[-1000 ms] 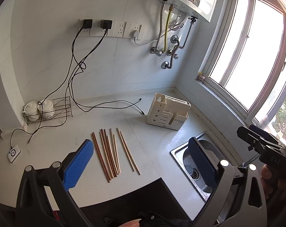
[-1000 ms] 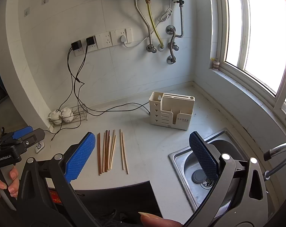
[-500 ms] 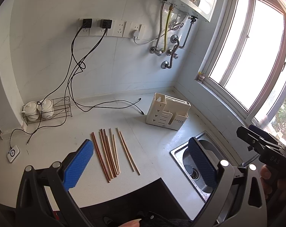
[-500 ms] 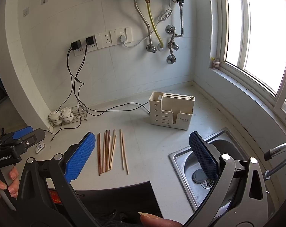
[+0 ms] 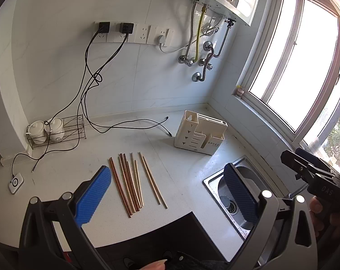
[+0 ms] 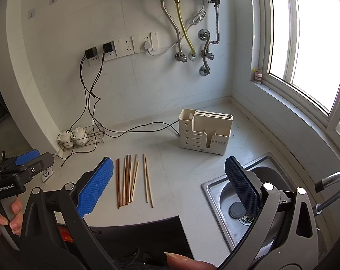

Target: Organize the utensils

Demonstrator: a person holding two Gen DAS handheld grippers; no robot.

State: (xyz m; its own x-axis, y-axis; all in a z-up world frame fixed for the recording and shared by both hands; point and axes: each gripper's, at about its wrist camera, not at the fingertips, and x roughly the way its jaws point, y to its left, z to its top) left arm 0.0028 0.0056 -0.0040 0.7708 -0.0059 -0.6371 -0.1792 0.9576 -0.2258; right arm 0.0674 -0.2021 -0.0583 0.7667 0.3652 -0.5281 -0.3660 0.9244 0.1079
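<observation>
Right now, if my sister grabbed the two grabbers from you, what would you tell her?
Left gripper: open, holding nothing, up above the counter.
Right gripper: open, holding nothing too.
Chopsticks: all lying loose in a row on the counter, near the front edge.
Cream utensil holder: standing behind them, toward the corner, beside the sink. No chopstick shows in it.
Done: nothing that shows yet.
Left: pick up the chopsticks and probably drop them into the holder.
</observation>
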